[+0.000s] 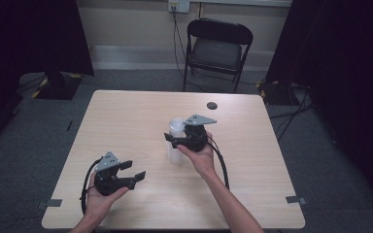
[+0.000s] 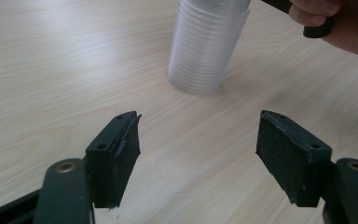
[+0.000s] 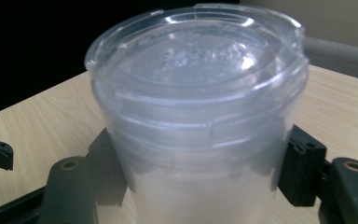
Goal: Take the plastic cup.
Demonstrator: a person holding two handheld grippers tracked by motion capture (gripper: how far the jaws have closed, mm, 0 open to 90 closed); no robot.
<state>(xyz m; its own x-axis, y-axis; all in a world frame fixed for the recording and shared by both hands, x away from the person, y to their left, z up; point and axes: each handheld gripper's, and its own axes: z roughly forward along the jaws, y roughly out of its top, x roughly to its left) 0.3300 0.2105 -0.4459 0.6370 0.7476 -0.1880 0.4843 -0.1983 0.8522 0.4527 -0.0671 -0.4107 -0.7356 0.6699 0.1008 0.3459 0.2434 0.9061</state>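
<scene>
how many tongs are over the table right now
2. The left tongs hang open near the table's front left. The right tongs are at the middle, around the stack of clear cups.

A black folding chair [image 1: 217,51] stands on grey carpet beyond the right gripper [image 1: 177,138], against a pale wall.

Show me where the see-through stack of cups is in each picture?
High view: stack of cups stands mid-table, at the right gripper.
Left gripper view: top middle, beyond the open jaws.
Right gripper view: fills the centre, between the jaws.
Shared landmark: the pale wooden table.
</scene>
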